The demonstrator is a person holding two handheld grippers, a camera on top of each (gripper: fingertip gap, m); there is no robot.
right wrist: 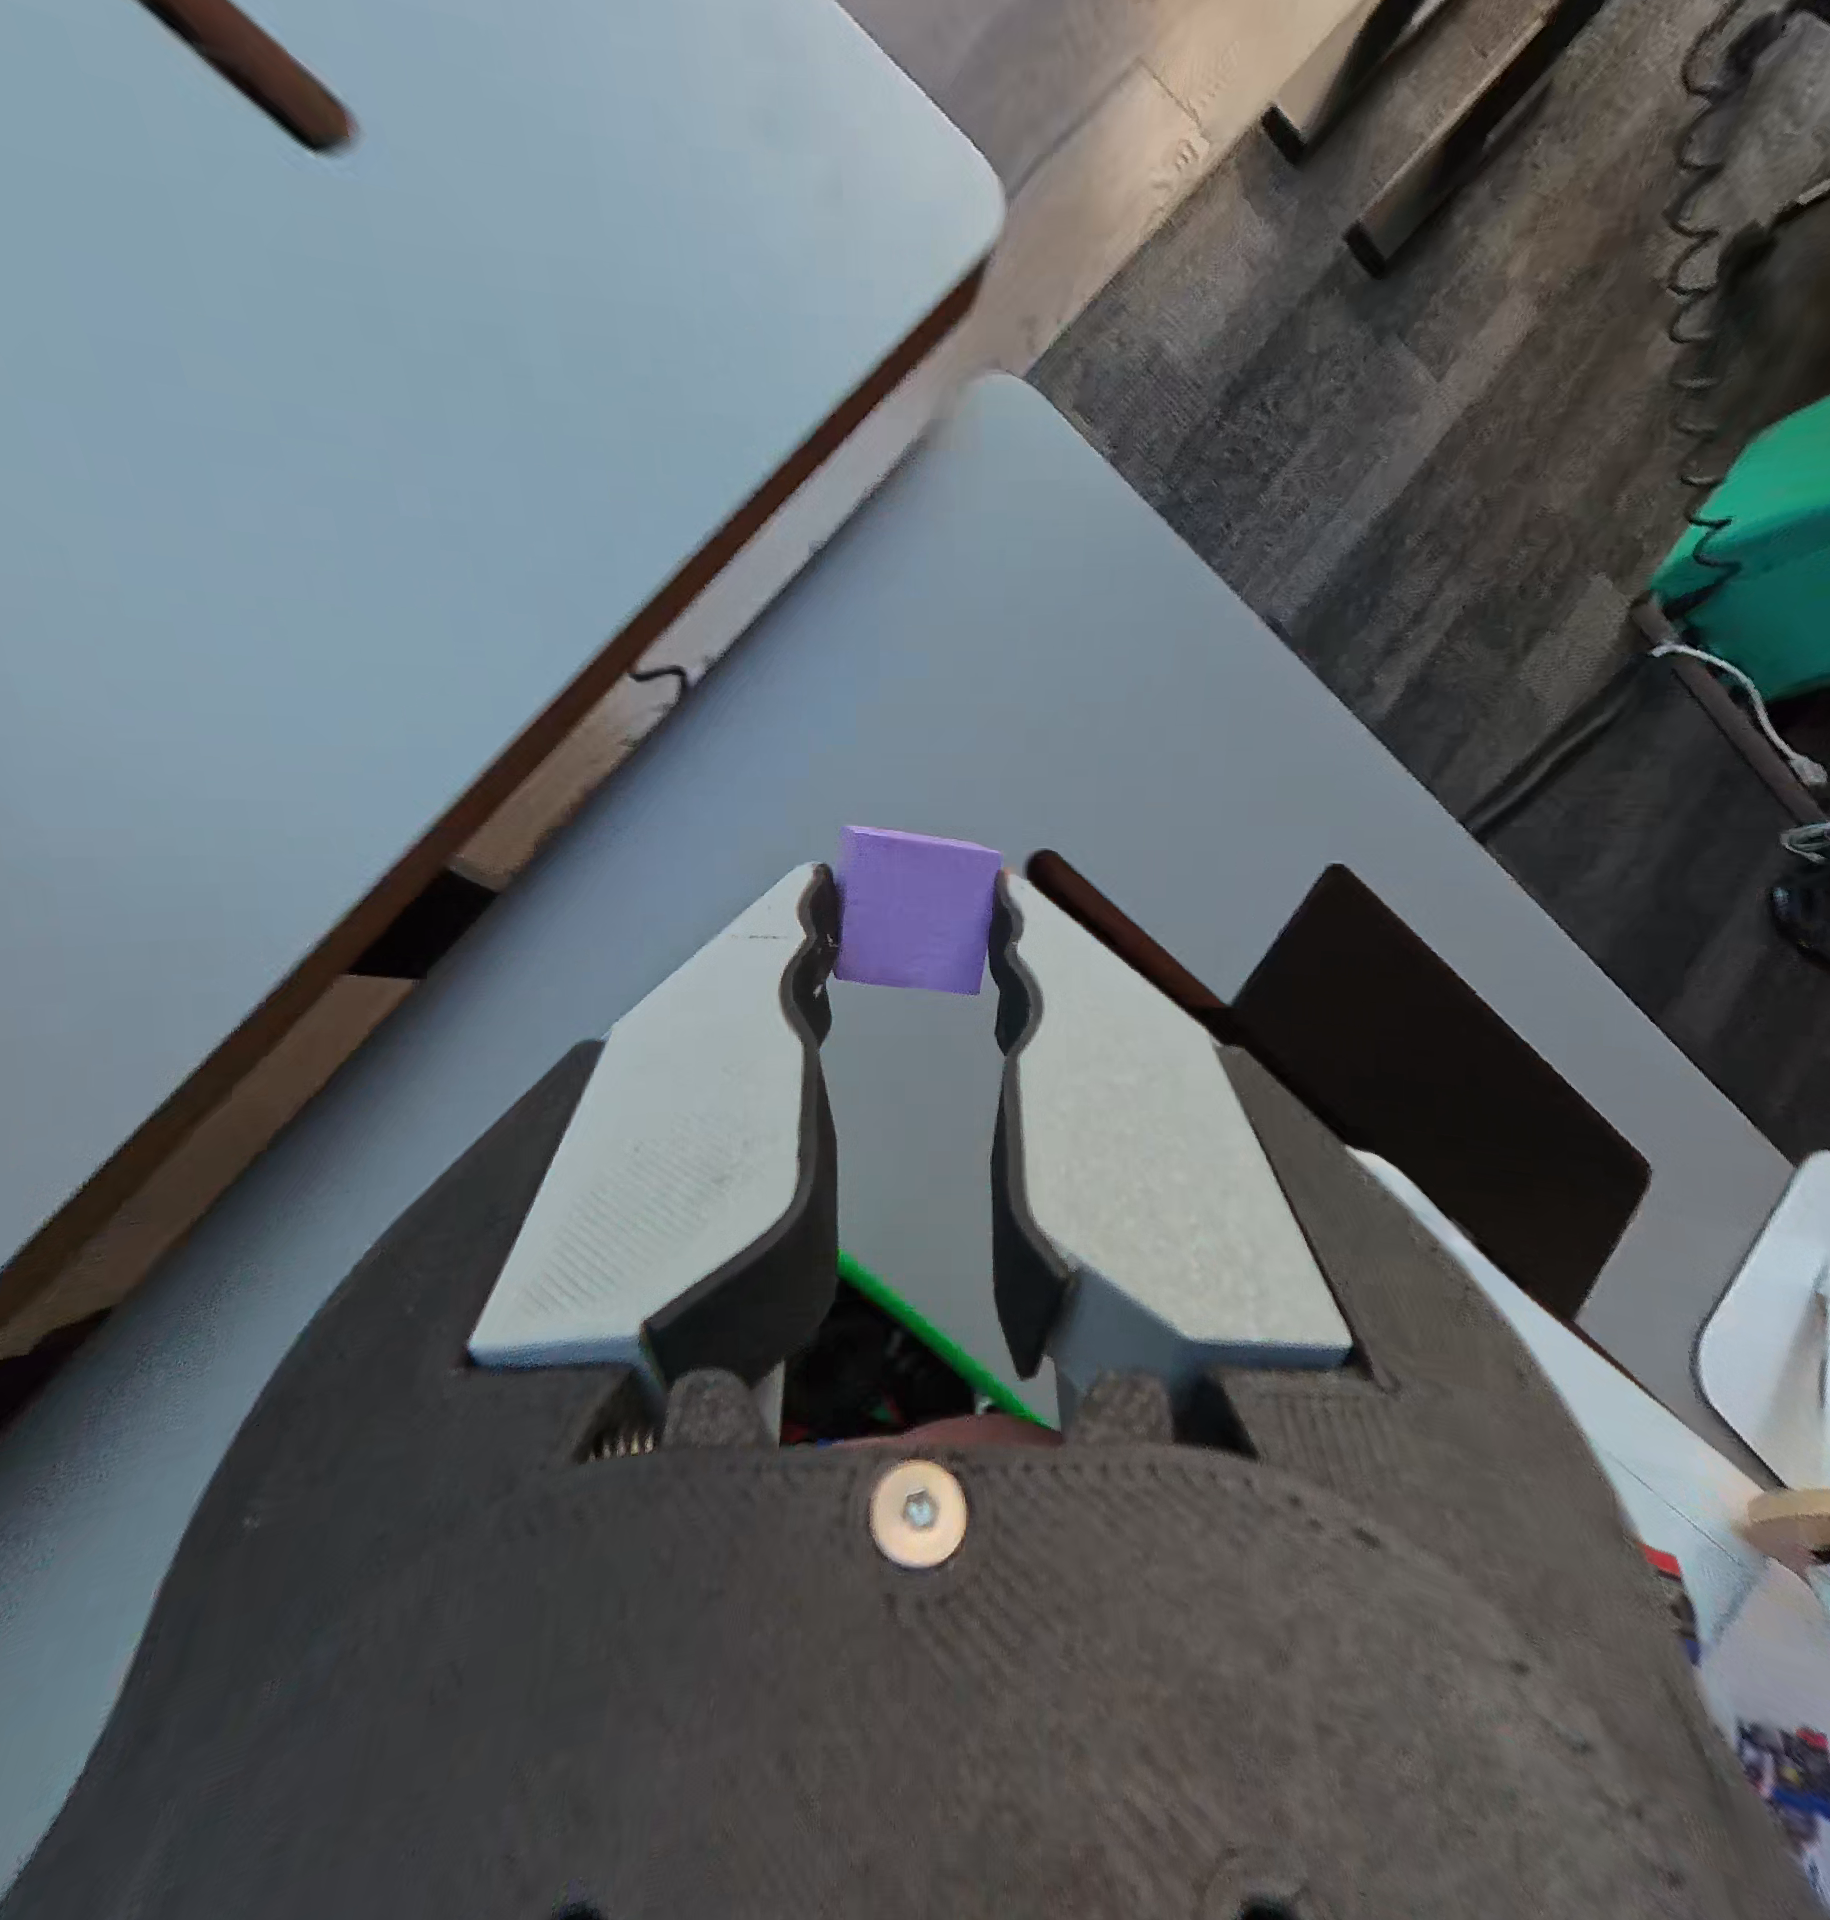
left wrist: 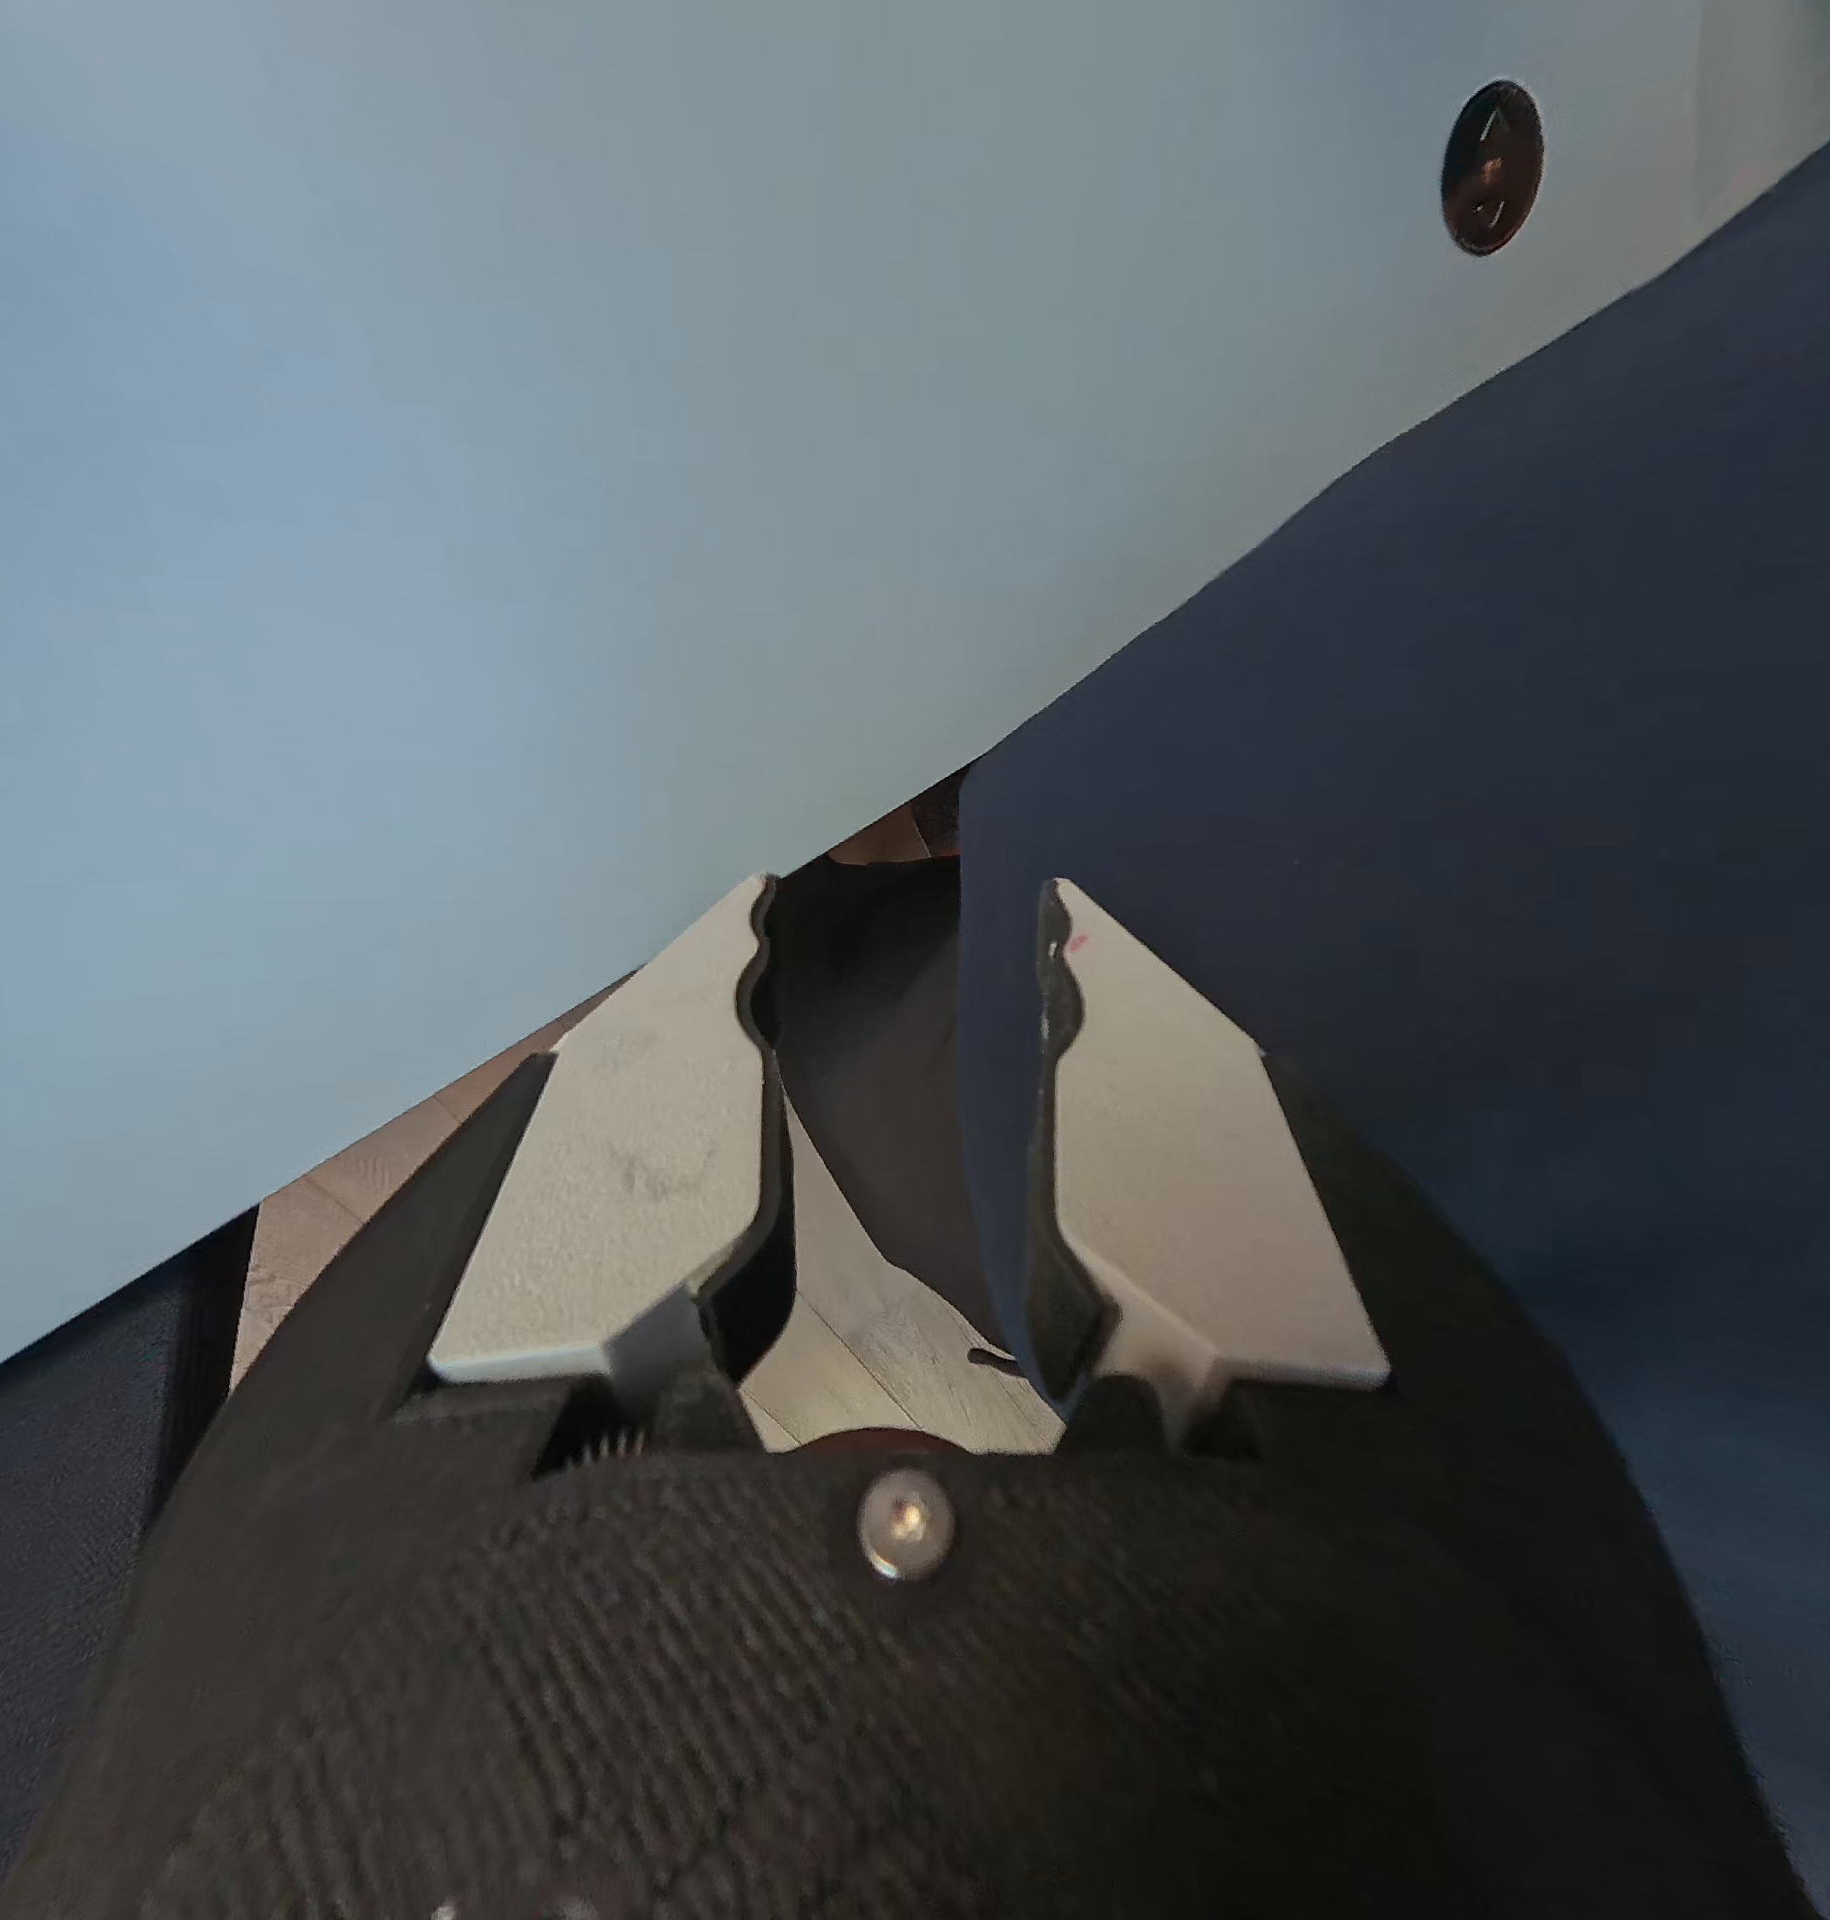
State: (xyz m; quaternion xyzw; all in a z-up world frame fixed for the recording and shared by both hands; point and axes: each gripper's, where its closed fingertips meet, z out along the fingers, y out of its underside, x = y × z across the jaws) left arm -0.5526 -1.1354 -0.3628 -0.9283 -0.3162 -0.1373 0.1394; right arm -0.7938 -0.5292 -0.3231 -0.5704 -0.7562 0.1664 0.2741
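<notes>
Left tool spread wide at a tabletop edge; right tool clamped on a purple block.

In the left wrist view, the left tool (left wrist: 906, 894) sits at lower centre, jaws apart and holding nothing, by the pale tabletop (left wrist: 475, 416) edge, a dark blue cloth (left wrist: 1410, 831) draped just behind its right finger. In the right wrist view, the right tool (right wrist: 916, 883) grips a matte purple block (right wrist: 916, 909) at frame centre, both pads pressed on its sides; squarish, slightly tilted, no clear long axis, above the grey tabletop (right wrist: 994, 623).

Pale grey tables (right wrist: 1046, 644), wood-edged; grey plank floor (right wrist: 1410, 343); dark chair back (right wrist: 1430, 1081); possibly green bin (right wrist: 1794, 561).
</notes>
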